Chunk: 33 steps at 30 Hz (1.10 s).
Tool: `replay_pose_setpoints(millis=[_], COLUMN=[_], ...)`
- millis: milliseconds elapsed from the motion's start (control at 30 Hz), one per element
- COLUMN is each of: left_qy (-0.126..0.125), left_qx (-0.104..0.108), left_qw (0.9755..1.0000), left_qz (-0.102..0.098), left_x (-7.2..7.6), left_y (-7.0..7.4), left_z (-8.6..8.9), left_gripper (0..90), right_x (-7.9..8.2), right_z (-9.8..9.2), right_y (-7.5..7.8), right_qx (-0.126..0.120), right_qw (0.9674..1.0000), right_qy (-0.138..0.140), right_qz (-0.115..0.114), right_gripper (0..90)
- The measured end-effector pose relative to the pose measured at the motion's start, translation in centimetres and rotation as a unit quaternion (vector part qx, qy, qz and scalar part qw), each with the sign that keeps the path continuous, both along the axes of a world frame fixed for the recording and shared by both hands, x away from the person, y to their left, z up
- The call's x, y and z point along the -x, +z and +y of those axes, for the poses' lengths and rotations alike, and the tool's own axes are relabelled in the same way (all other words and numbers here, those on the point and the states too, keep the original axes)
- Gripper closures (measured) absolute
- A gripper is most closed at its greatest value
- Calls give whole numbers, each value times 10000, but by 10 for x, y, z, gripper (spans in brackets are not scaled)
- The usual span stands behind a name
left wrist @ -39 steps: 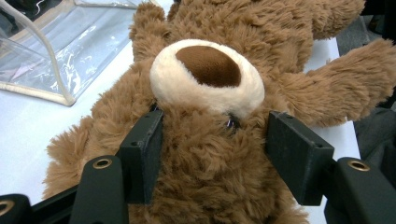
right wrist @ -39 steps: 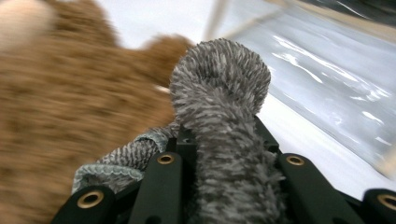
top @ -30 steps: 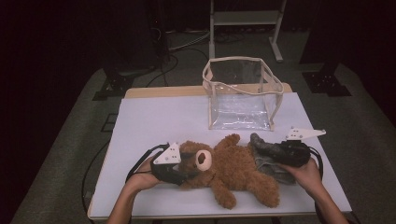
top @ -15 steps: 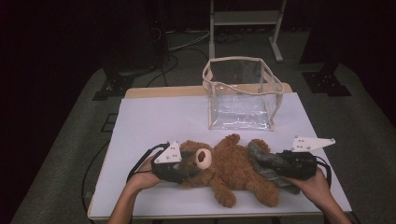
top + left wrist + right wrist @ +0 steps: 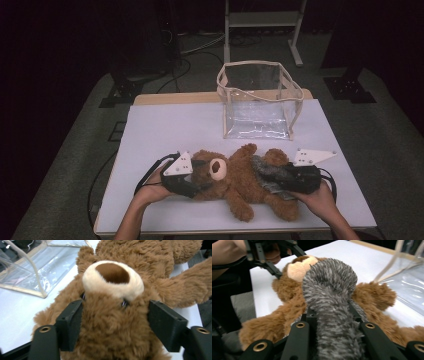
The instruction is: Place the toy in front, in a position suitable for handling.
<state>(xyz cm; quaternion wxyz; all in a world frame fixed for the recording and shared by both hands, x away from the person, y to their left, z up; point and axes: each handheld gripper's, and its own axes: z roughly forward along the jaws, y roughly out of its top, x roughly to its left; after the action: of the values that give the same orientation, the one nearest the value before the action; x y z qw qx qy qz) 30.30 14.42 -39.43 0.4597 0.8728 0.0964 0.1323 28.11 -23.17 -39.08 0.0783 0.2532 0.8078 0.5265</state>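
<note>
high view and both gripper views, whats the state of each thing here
teddy bear: lying on its back on the table, head between the left gripper's jaws
left gripper: jaws just opened wider, right pad clear of the fur
grey plush piece: clamped in the right gripper, lying over the bear
clear bag: upright, top open, empty

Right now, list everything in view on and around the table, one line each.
brown plush teddy bear: one, brown with a cream muzzle, lying at the table's near edge, head toward the left gripper
grey fuzzy plush piece: one, grey, lying over the bear's body, clamped in the right gripper
clear plastic bag with beige trim: one, transparent, standing open at the table's far side
table: one, white top
metal stand: one, pale grey, on the floor behind the table
left gripper: black, jaws just opening, either side of the bear's head
right gripper: black, shut on the grey piece
</note>
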Motion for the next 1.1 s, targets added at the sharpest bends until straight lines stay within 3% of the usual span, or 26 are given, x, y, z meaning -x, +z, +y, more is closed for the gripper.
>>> replay_pose_setpoints(millis=[100,167,267,500,633,767,933,1000,1100], left_qy=[124,186,58,-46,-33,-14,-135,-174,-195], left_qx=[-61,21,96,126,154,222,147,115,120], left_qw=[9999,9998,9997,9990,9991,9987,9990,9992,9992], left_qz=[24,102,204,421,394,454,388,354,343], left_x=[-1,-2,-4,-2,-2,-5,-1,1,3], left_y=[1,0,-6,-14,-15,-16,-16,-16,-16], left_z=[9,14,15,-1,-11,-27,-48,-52,-49], left_gripper=[256,258,320,359,369,378,375,371,370], right_x=[0,1,3,-2,-6,-5,2,5,5], right_z=[-3,-5,-5,-8,-11,-12,0,8,12], right_y=[-6,-7,-8,-2,5,20,37,37,26], right_qx=[-159,-165,-188,-15,94,210,188,367,770], right_qw=[9999,9998,9998,10000,9999,9997,9993,9985,9966], right_qy=[-58,-75,-85,-18,62,82,327,373,228], right_qz=[8,-15,-34,-28,91,-2,-86,-164,-186], right_gripper=[708,707,707,705,706,706,706,706,706])
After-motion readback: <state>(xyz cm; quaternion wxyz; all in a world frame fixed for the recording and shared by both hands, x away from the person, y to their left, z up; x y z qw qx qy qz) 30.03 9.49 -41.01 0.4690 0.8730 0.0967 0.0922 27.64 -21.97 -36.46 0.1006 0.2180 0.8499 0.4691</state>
